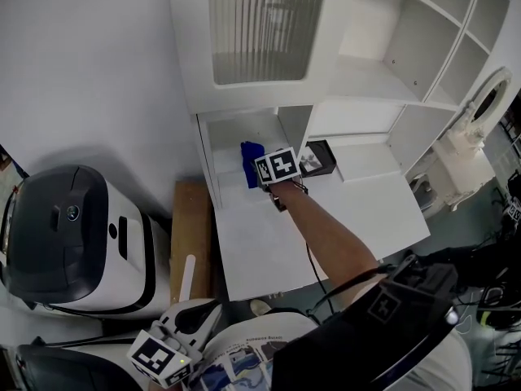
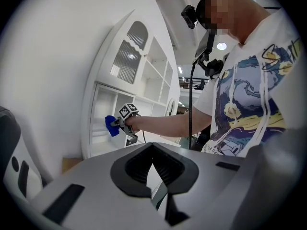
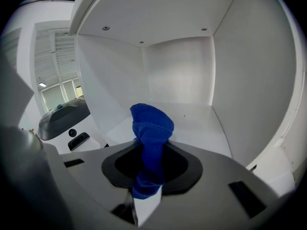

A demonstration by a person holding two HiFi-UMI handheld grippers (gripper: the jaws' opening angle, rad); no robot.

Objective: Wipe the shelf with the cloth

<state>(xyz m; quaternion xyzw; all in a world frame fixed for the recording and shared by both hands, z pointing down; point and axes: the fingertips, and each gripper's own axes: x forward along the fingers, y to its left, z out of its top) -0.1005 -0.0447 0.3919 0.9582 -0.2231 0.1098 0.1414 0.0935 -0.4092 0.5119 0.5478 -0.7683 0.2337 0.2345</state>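
Open-fronted shelf bay (image 3: 192, 119), walls (image 3: 249, 80) either side, roof (image 3: 153, 13) overhead

No word, number or brand can be read in any view. The right gripper's marker cube (image 1: 277, 168) and the left gripper's marker cube (image 1: 156, 357) carry black-and-white square patterns, not letters. A line of small print crosses the person's shirt (image 1: 259, 345) but is too blurred to make out. The grey-and-white machine (image 1: 77, 235) has a small round badge (image 1: 72, 212) on its dark top, too small to tell. The black box (image 1: 320, 158) at the back edge of the shelf unit's white board (image 1: 366, 210) shows a picture with no legible lettering.
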